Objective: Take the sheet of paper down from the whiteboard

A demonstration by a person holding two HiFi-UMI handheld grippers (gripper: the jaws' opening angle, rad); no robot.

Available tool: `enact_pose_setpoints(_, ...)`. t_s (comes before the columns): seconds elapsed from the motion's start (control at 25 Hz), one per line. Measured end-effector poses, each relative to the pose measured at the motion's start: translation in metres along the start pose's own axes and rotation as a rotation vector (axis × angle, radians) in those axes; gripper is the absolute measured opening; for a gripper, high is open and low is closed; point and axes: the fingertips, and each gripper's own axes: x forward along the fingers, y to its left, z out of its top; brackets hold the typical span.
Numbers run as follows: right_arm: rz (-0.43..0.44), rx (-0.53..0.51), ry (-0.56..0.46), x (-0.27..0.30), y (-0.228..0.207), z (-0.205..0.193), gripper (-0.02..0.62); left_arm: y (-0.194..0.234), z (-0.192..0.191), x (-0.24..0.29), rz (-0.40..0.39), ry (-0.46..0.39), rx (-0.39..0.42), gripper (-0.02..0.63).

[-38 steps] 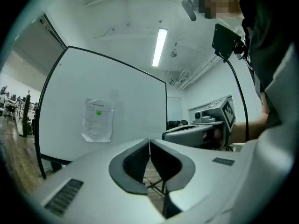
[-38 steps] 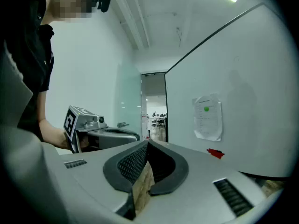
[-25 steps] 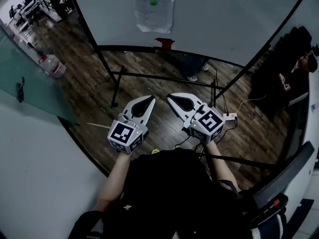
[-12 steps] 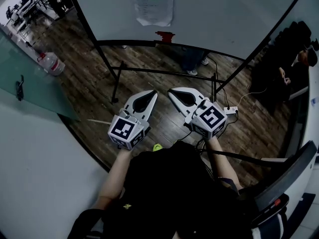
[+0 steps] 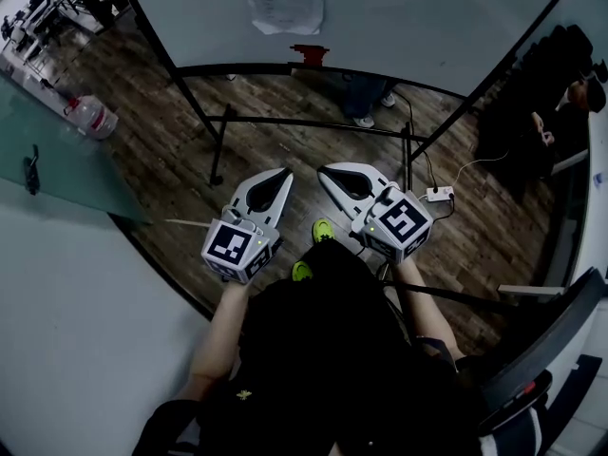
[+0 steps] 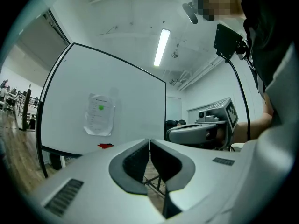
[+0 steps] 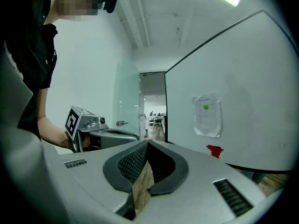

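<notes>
A white sheet of paper (image 5: pixel 284 0) with a green dot hangs on the whiteboard (image 5: pixel 427 17) at the top of the head view; it also shows as the sheet (image 6: pixel 99 115) in the left gripper view and the sheet (image 7: pixel 207 116) in the right gripper view. A red object (image 5: pixel 309 54) sits at the board's lower edge under it. My left gripper (image 5: pixel 283 174) and right gripper (image 5: pixel 323 171) are held side by side well short of the board, both shut with nothing between their jaws.
The whiteboard stands on a black frame (image 5: pixel 313 126) with legs on a wooden floor. A water bottle (image 5: pixel 92 115) lies at the left by a glass partition (image 5: pixel 57 174). A power strip (image 5: pixel 439 195) and cable lie at the right. A person (image 5: pixel 560 112) sits at far right.
The view has shifted toward the board: the paper has slid to the top edge of the head view. Yellow-green shoes now show between the grippers. Both grippers stay shut.
</notes>
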Motion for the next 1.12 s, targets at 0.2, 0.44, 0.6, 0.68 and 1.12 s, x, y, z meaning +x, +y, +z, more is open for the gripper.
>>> enact_pose_setpoints(0.2,0.009,0.003,-0.001,0.007,-0.012,-0.002,-0.002,0.009,0.0,0.01,0.026,0.021,-0.006,0.025)
enact_pose_setpoints(0.44,0.043,-0.022,0.009,0.029,-0.033,-0.003,-0.002,0.031,0.008,0.03,0.067,0.021,0.018,0.025)
enact_pose_setpoints(0.6,0.058,-0.014,0.015,0.042,-0.052,-0.004,-0.002,0.045,0.01,0.045,0.089,0.009,0.006,0.025)
enact_pose_setpoints(0.68,0.066,-0.013,0.016,0.05,-0.064,-0.004,-0.002,0.054,0.009,0.054,0.095,0.007,0.003,0.025)
enact_pose_setpoints(1.12,0.107,-0.018,0.017,0.09,-0.128,0.003,-0.002,0.101,0.012,0.111,0.134,0.047,0.045,0.025)
